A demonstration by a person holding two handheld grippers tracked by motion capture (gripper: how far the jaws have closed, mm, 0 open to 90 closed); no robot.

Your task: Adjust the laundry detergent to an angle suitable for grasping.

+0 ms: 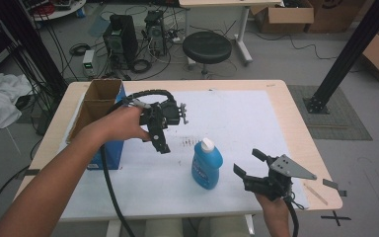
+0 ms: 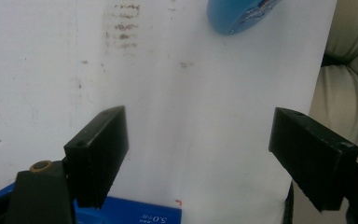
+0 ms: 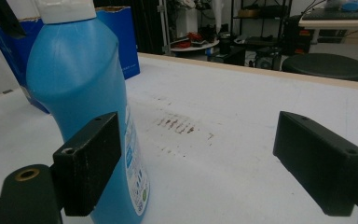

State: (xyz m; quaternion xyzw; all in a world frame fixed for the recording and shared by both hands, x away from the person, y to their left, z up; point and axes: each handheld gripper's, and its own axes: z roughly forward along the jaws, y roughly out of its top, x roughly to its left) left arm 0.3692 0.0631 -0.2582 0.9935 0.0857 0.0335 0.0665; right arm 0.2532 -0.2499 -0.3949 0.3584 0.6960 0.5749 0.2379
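A blue bottle (image 1: 207, 167) with a white cap stands upright on the white table cover, near the front middle. In the right gripper view the bottle (image 3: 81, 93) is close on the left, just beyond the left jaw and not between the jaws. My right gripper (image 1: 249, 163) is held low to the bottle's right, open and empty (image 3: 196, 154). My left gripper (image 1: 160, 136) hangs above the table to the bottle's upper left, pointing down. It is open with nothing between its jaws (image 2: 198, 140), and the bottle's base (image 2: 240, 14) lies beyond them.
An open blue cardboard box (image 1: 101, 106) stands at the table's left side (image 3: 119, 37) (image 2: 135, 217). Brown smudges (image 1: 187, 143) mark the white cover (image 1: 237, 118). A small black piece (image 1: 333, 184) and a wooden stick (image 1: 316, 193) lie at the right front corner. A black stool (image 1: 207, 47) stands behind the table.
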